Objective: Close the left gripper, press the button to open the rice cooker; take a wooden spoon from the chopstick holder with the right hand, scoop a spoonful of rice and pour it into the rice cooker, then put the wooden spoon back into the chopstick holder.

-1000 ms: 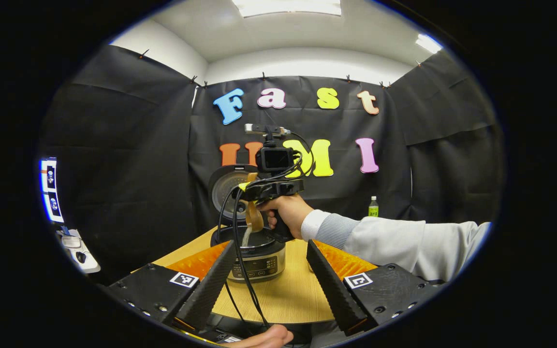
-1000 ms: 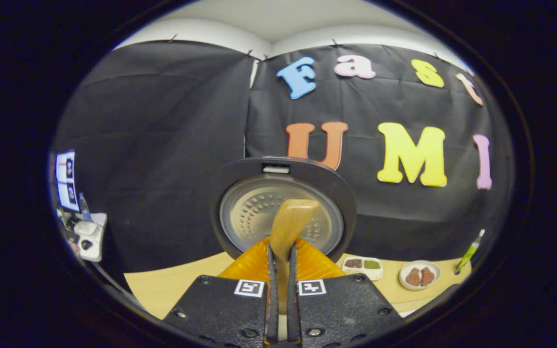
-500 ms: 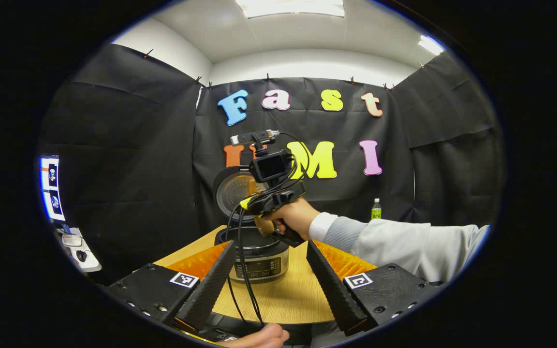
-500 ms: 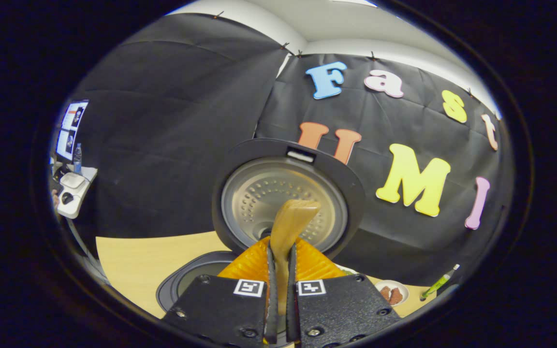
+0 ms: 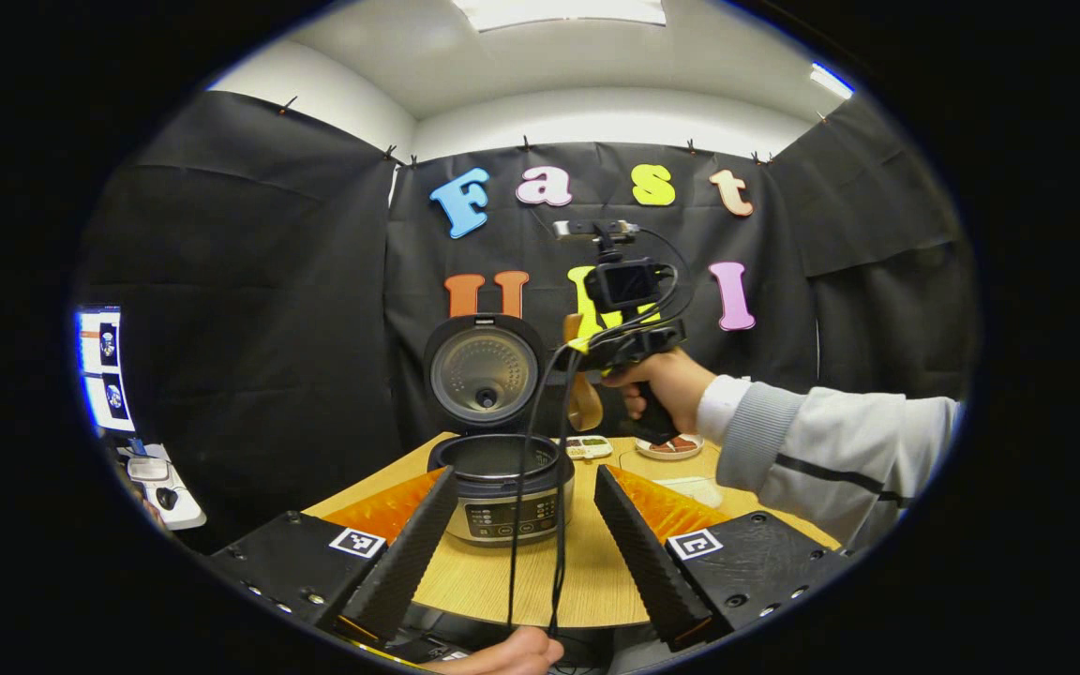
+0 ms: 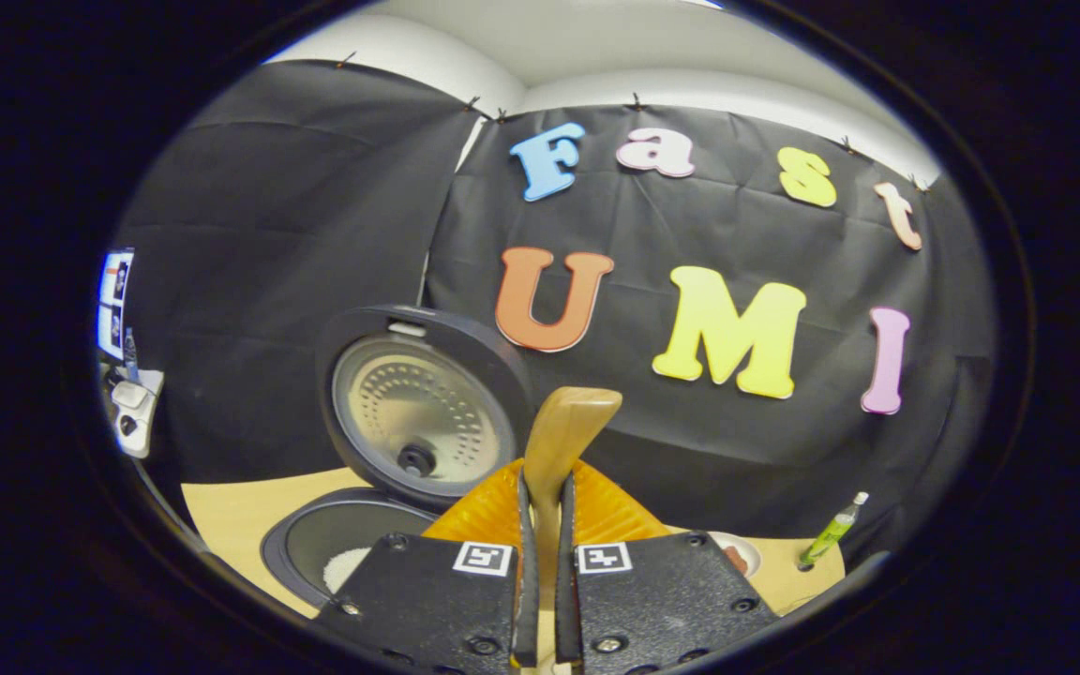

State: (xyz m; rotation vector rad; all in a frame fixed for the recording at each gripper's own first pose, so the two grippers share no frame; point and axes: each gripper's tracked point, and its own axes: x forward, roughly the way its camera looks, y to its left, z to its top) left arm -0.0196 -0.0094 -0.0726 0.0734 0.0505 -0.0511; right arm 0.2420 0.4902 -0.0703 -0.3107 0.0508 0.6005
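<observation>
Lighting, as we see it: bright ceiling panel (image 5: pixel 559 11) at twelve o'clock, even, soft shadows. Both views sharp at centre; we note fisheye bending toward the edges.

The left gripper view is looking from the table's (image 5: pixel 587 572) near edge, level, toward the open rice cooker (image 5: pixel 502 483) and back wall. The right gripper view is sitting closer, above and right of the cooker (image 6: pixel 334 553), angling upward. Both are sharing its lid.
</observation>
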